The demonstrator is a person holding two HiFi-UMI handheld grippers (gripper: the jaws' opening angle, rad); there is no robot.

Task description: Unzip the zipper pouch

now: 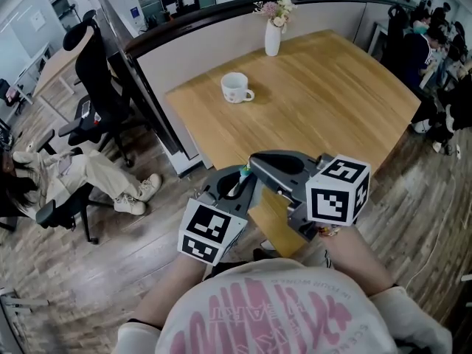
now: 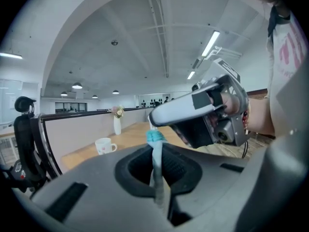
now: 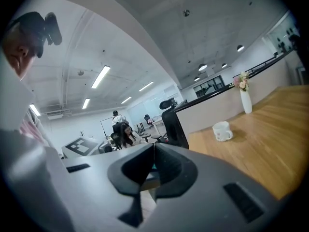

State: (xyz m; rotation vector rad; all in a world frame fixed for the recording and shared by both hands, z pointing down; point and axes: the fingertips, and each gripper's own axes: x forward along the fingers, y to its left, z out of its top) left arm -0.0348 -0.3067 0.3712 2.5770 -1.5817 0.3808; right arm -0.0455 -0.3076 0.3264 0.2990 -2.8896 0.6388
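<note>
Seemingly, in the head view the zipper pouch (image 1: 274, 221) is being held off the counter (image 1: 332, 87). In the left gripper view the left gripper (image 2: 157, 178) is being pressed shut on its edge. In the right gripper view the right gripper (image 3: 153, 170) is being clamped on the teal zipper pull (image 3: 152, 167); unzipping is being judged unstarted.

On the table (image 1: 346, 102), the mug (image 1: 236, 88) stands left of and before the vase (image 1: 273, 37) at the far edge. Before the table's near corner, the left gripper (image 1: 237, 186) and right gripper (image 1: 254, 167) meet on the zipper pouch (image 2: 157, 158).
</note>
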